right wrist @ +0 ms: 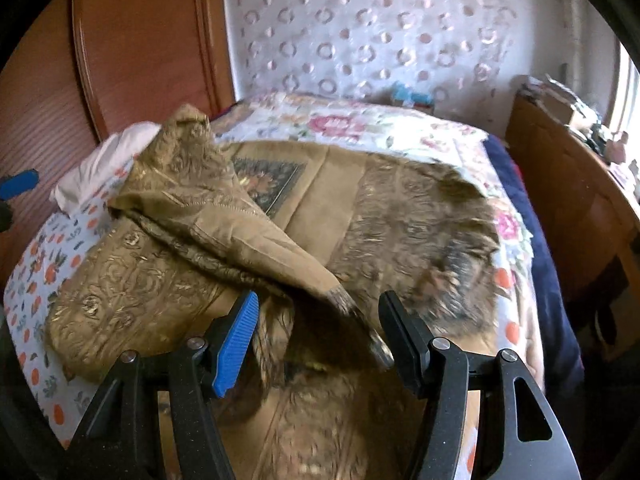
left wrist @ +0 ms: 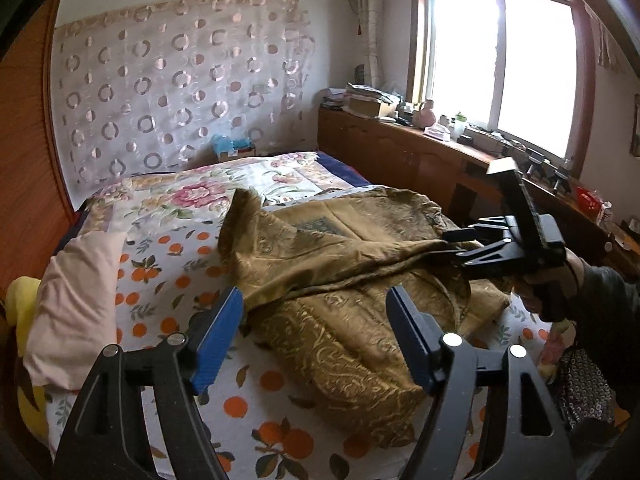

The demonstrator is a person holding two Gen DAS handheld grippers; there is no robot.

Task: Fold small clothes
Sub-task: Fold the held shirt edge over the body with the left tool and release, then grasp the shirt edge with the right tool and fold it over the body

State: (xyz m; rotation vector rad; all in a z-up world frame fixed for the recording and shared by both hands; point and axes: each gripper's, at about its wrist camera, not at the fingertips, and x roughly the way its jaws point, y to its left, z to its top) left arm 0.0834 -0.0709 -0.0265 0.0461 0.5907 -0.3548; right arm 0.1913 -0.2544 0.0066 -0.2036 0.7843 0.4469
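A brown-gold patterned cloth (left wrist: 340,280) lies partly folded on the bed; it also fills the right wrist view (right wrist: 280,220). My left gripper (left wrist: 316,324) is open and empty, just over the cloth's near edge. My right gripper (right wrist: 318,332) has its jaws apart, with a fringed corner of the cloth (right wrist: 352,308) lying between them; no pad presses on it. In the left wrist view the right gripper (left wrist: 460,246) sits at the cloth's right edge, its tips against the fabric.
The bed has an orange-fruit sheet (left wrist: 180,280) and a floral quilt (left wrist: 200,196). A pink pillow (left wrist: 72,304) lies at the left. A wooden cabinet (left wrist: 400,152) with clutter runs under the window at the right. A wooden headboard (right wrist: 140,40) stands at the left.
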